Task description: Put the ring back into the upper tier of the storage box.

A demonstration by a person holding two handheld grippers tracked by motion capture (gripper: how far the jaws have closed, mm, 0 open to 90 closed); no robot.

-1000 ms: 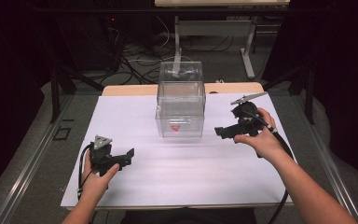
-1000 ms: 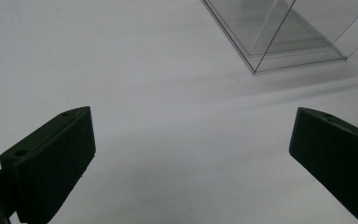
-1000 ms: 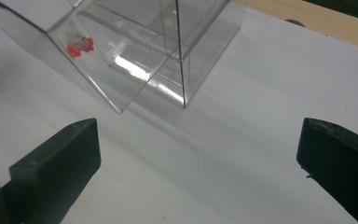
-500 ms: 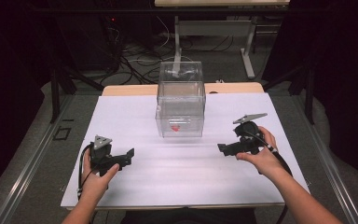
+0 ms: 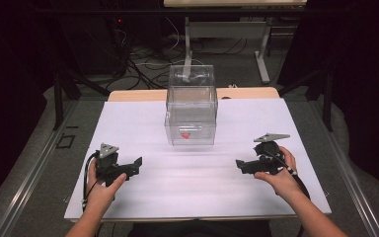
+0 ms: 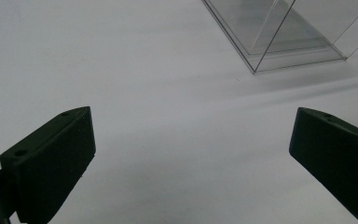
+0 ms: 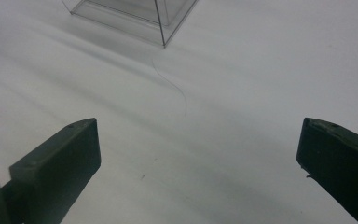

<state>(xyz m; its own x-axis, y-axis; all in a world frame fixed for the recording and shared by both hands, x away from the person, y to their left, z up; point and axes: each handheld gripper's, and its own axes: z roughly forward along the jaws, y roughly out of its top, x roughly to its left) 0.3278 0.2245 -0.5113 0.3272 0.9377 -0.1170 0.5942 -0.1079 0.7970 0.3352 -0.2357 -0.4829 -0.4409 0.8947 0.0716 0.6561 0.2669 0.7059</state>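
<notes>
In the high view, a clear plastic box (image 5: 191, 116) stands in the upper middle of the frame on a smooth white sheet (image 5: 197, 197) that covers the table. The box is tall, with straight transparent walls and sharp edges, and a small red object (image 5: 185, 134) lies on its floor near the front wall. The left gripper (image 5: 134, 166) sits at the lower left, black and blocky with a grey three-cornered plate on top, held by the left hand (image 5: 101, 190); a dark cable loops from it. The right gripper (image 5: 241, 166) sits at the lower right, held by the right hand (image 5: 279, 175), with the same grey plate above it. Both grippers rest low on the sheet, well apart from the box, pointing inward toward the centre.

In the left gripper view, two matte black, wedge-shaped jaws rise from the lower corners, spread wide with nothing between them. The bare sheet lies beneath, and a corner of the clear box (image 6: 289, 32) shows at the upper right, its edges glinting.

In the right gripper view, the jaws again stand wide and hold nothing. The box's lower corner (image 7: 135, 14) shows at the top, left of centre, and a thin curved hair-like line (image 7: 177, 88) lies on the sheet below it.
</notes>
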